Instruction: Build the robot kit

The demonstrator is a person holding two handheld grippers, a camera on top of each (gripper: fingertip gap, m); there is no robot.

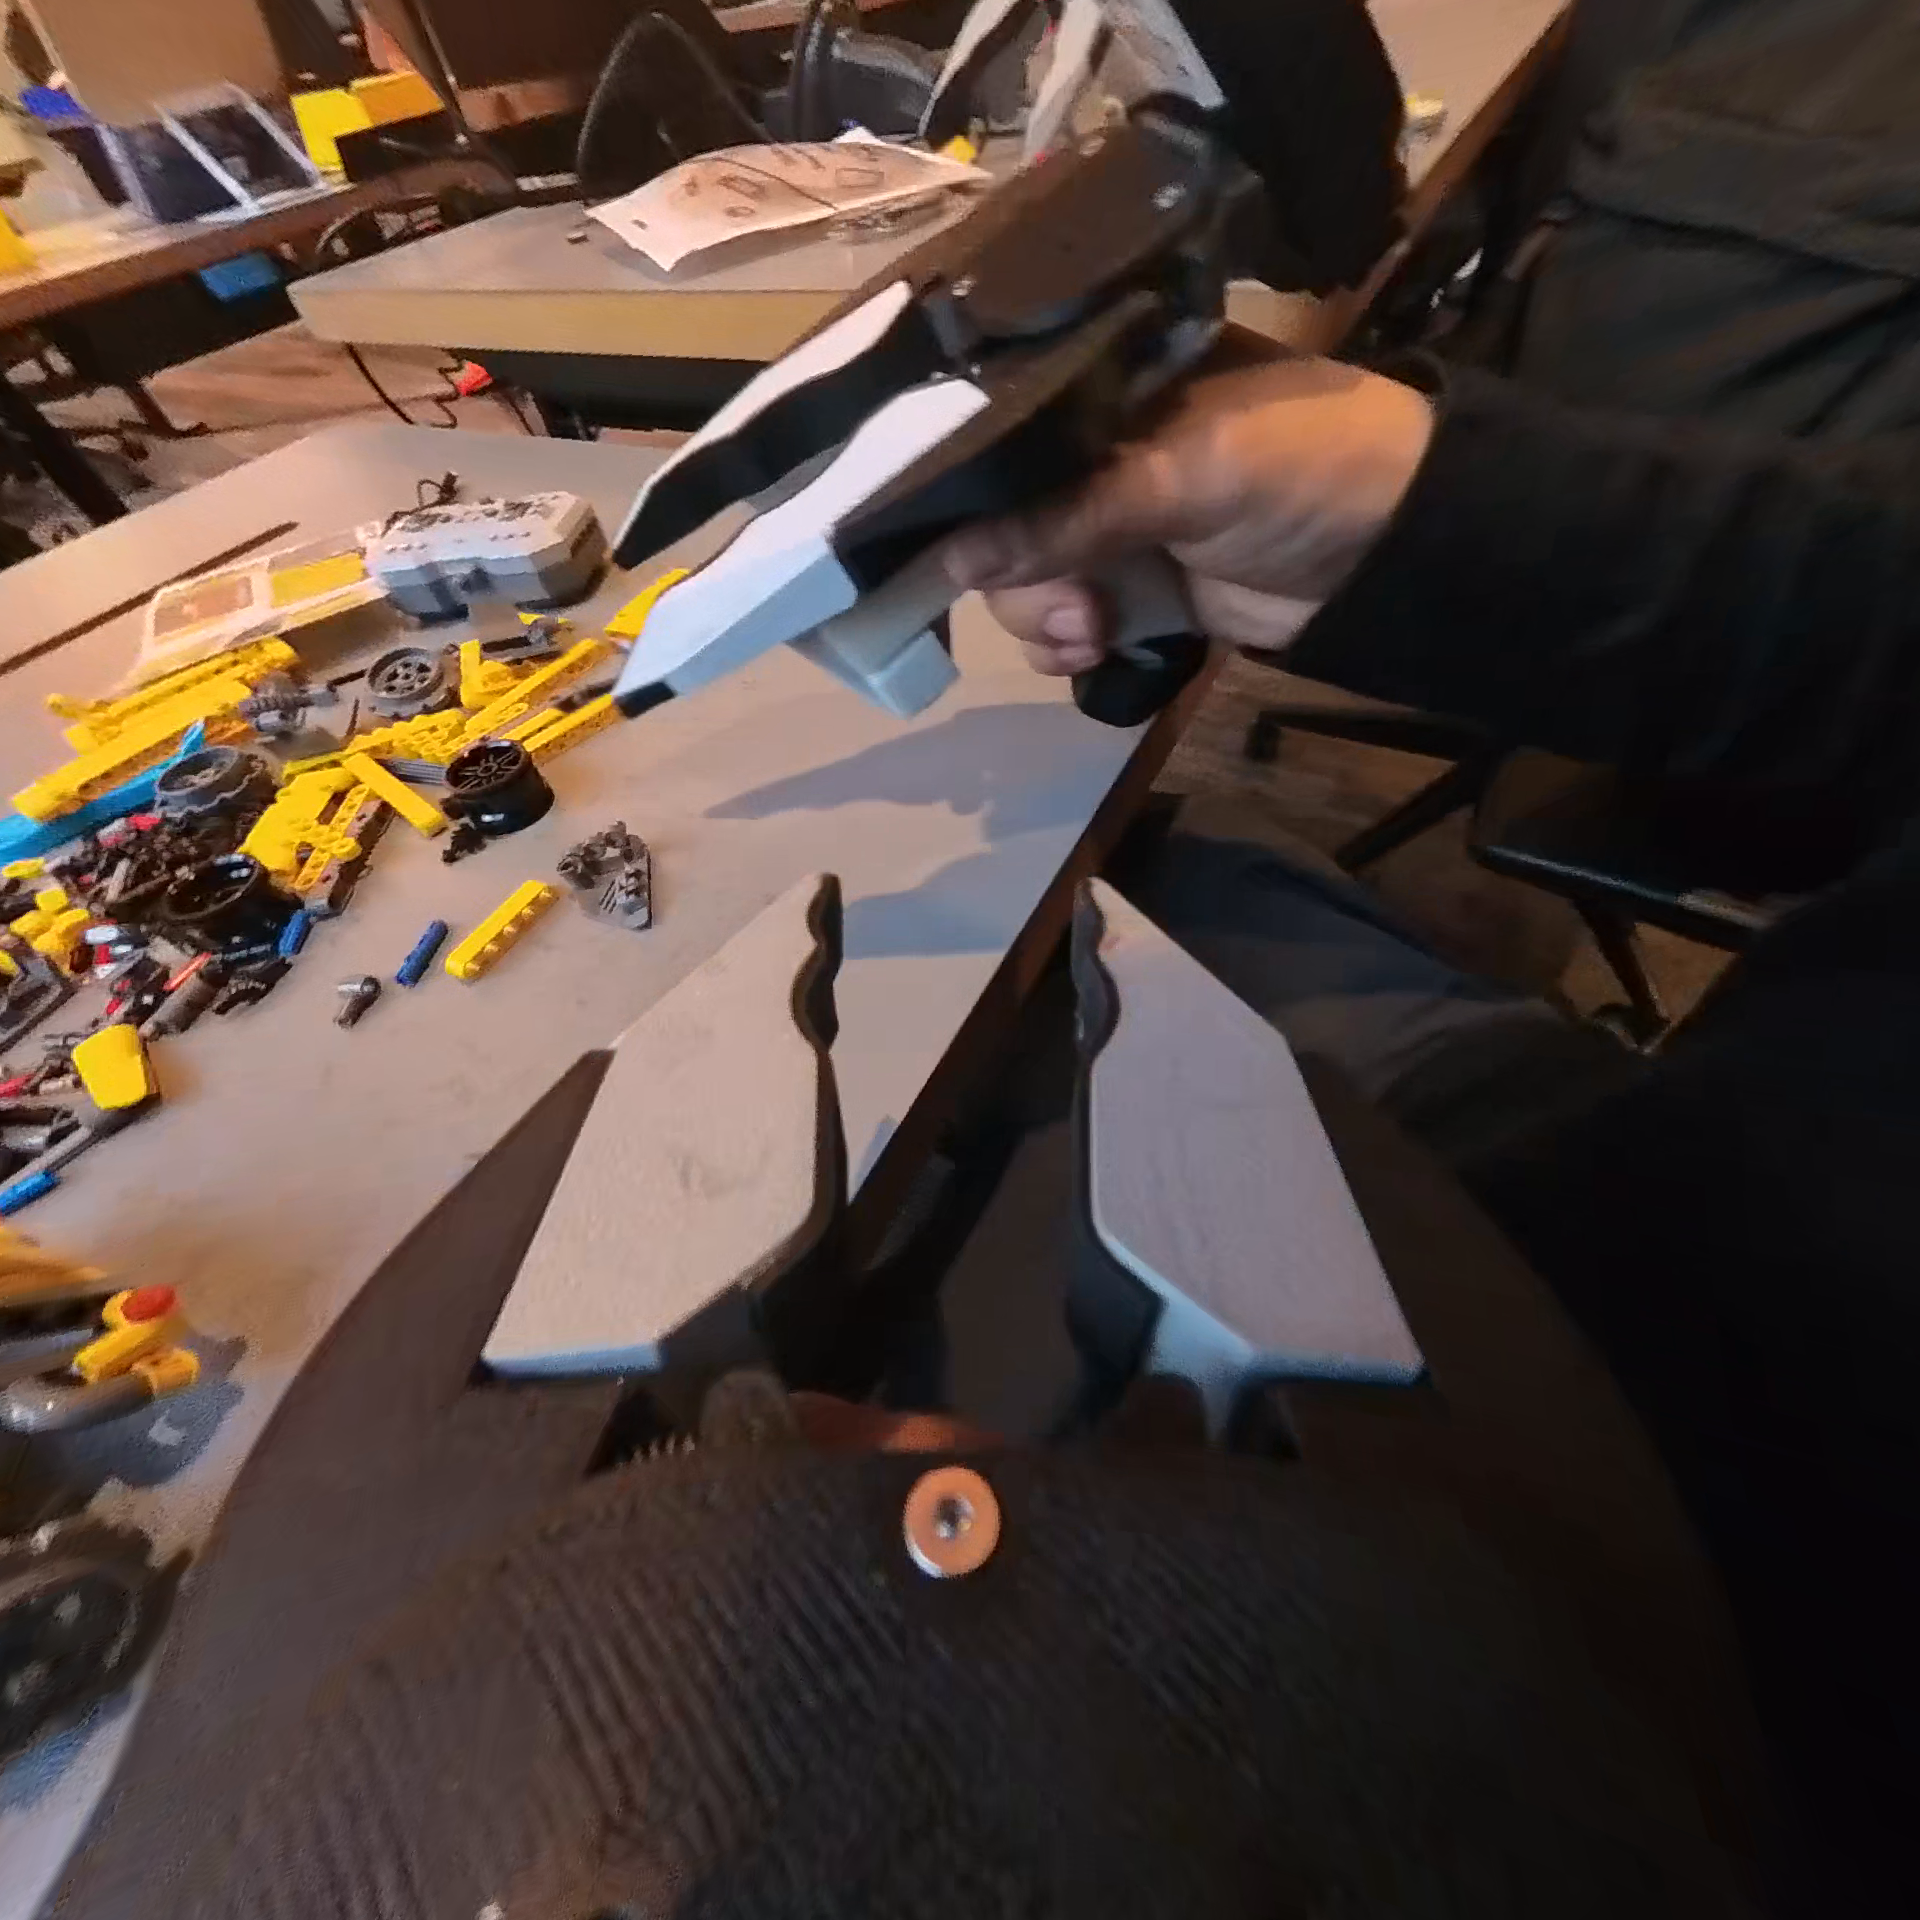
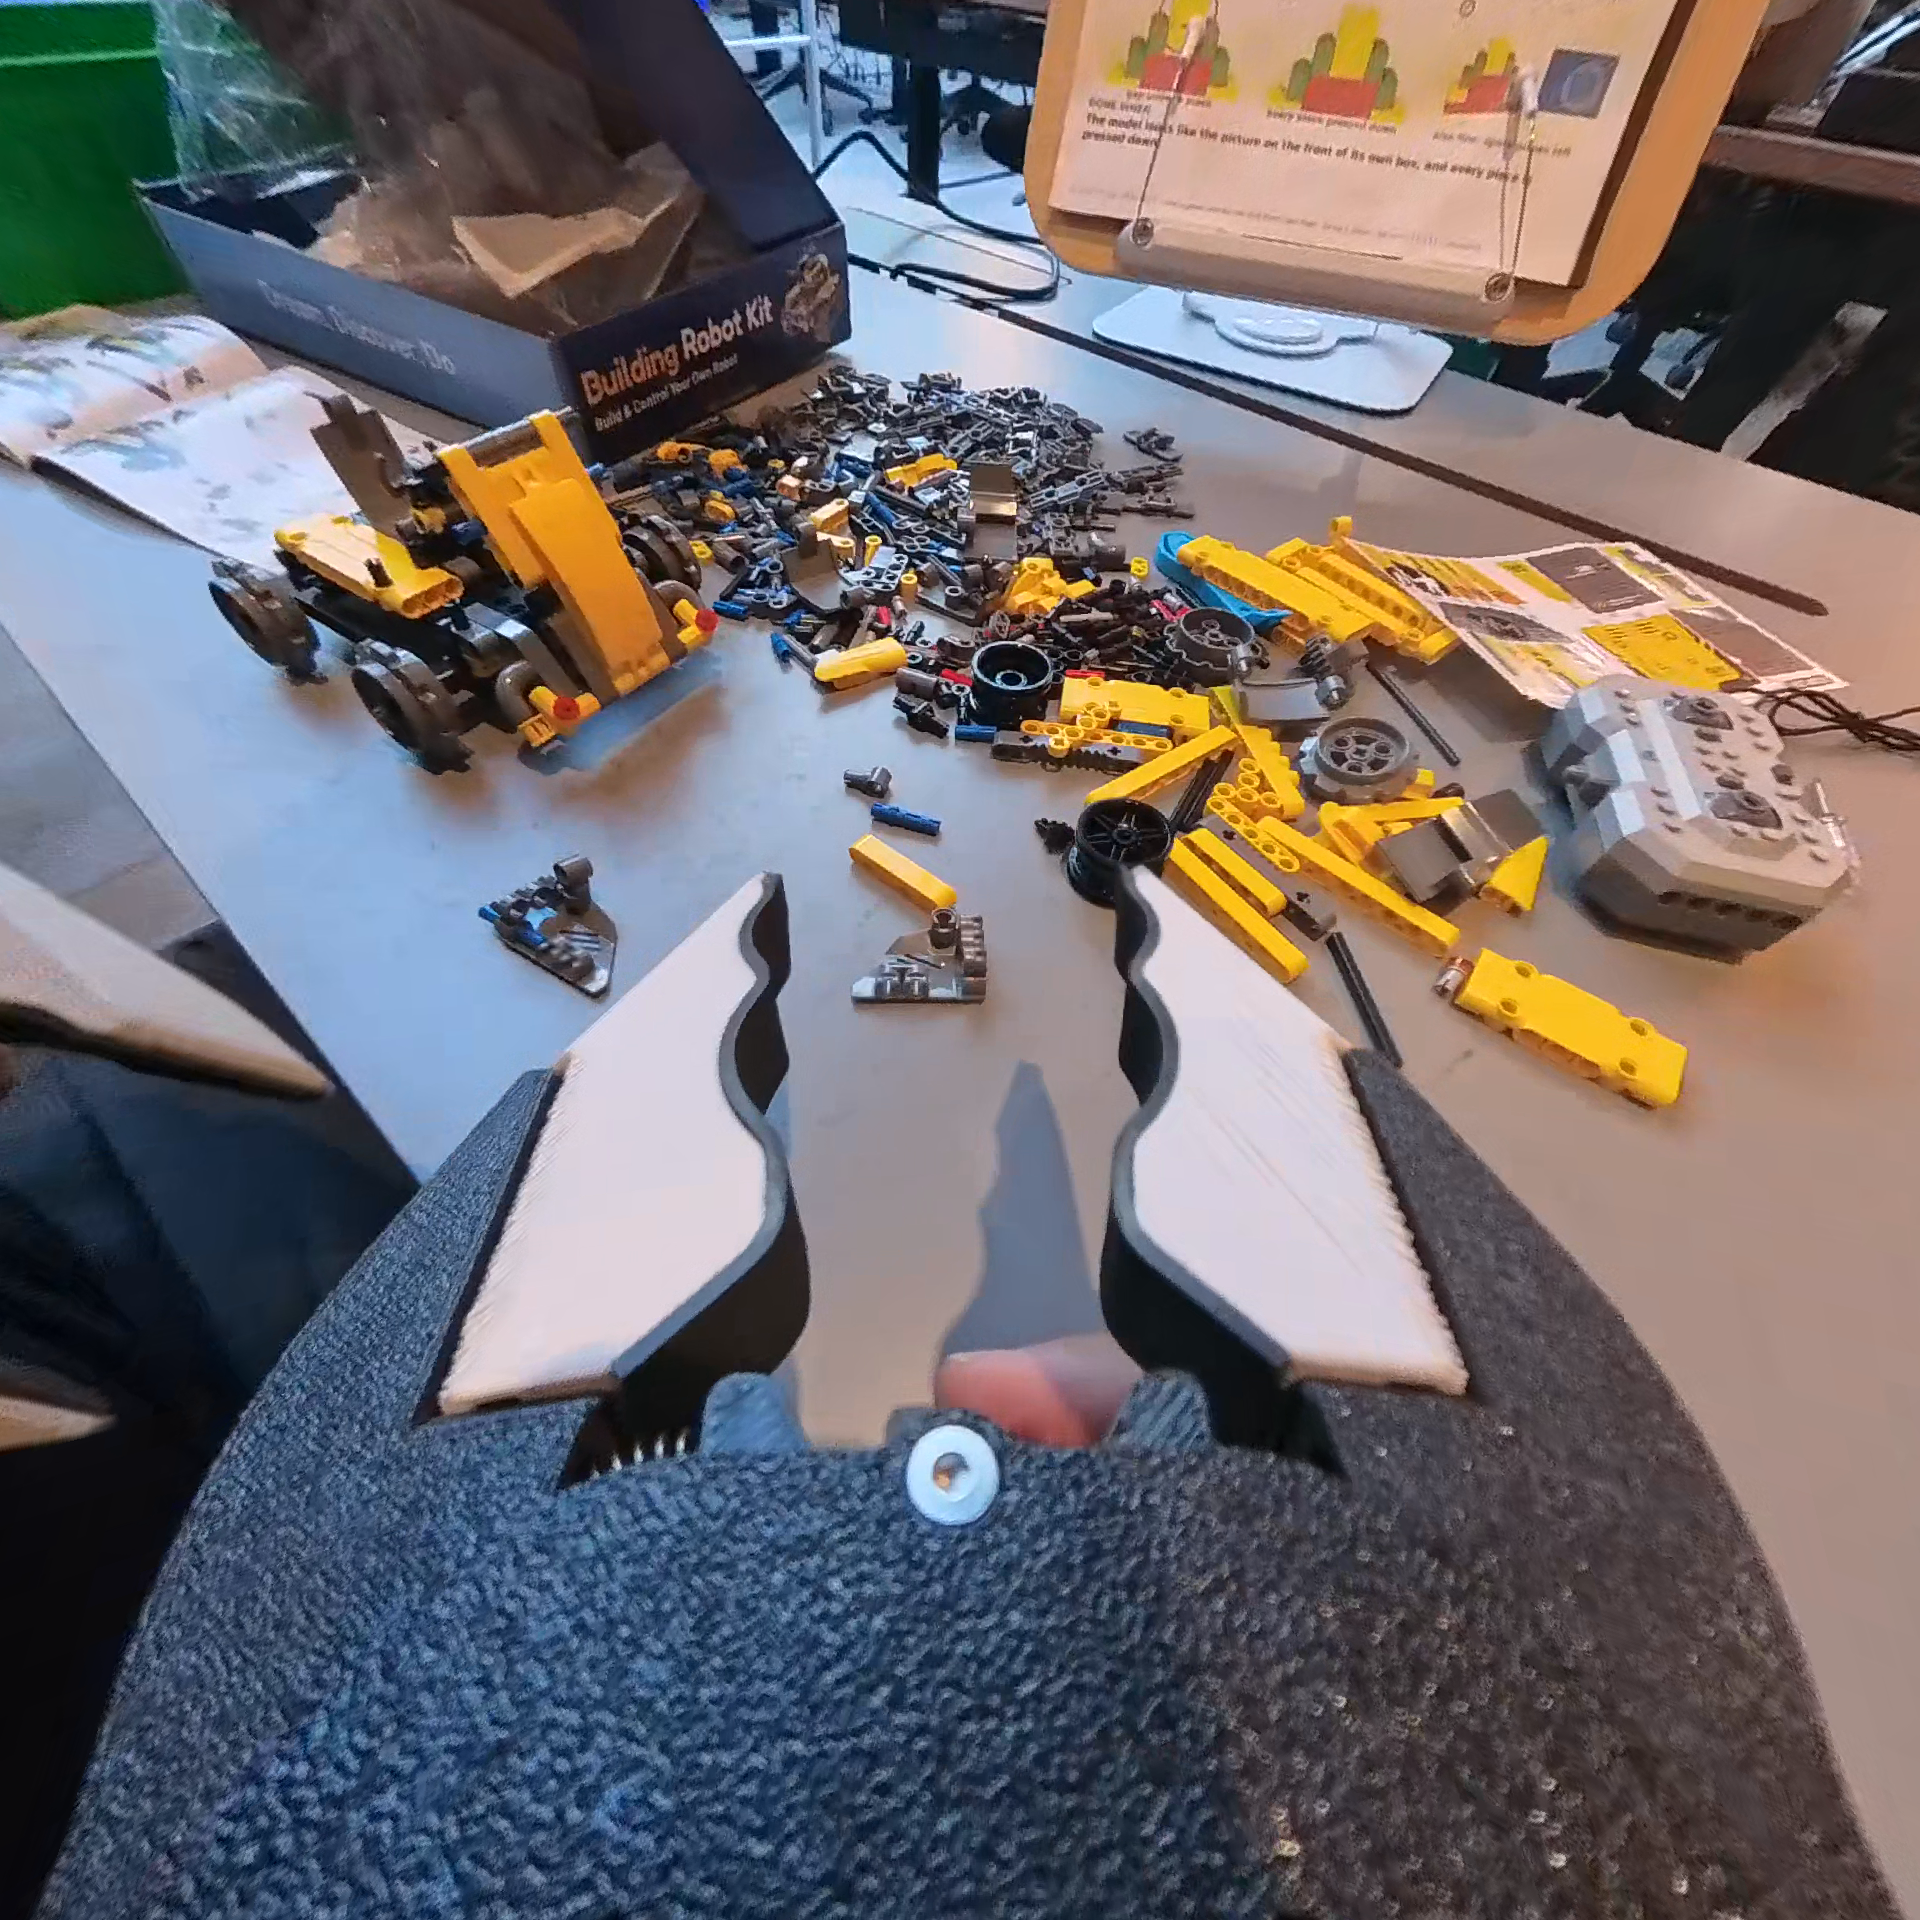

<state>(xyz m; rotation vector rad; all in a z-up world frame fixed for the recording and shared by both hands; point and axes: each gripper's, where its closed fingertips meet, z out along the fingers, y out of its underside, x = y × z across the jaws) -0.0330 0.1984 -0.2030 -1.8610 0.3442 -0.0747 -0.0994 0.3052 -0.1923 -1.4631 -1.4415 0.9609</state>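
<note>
The right tool (image 2: 951,904) is held open and empty above the worktop (image 2: 416,862); a grey wedge piece (image 2: 925,961) lies between its fingertips, with a yellow beam (image 2: 902,871) just beyond. A second grey wedge (image 2: 556,928) is seen to the left, a half-built yellow vehicle (image 2: 468,592) farther off, and a grey controller (image 2: 1704,821) at right. The left tool (image 1: 951,909) is likewise open and empty, held over the worktop's edge

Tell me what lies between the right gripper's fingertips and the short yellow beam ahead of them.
In the right wrist view, a small grey wedge assembly lies on the table between the open right gripper and the short yellow beam, just before the beam.
</note>
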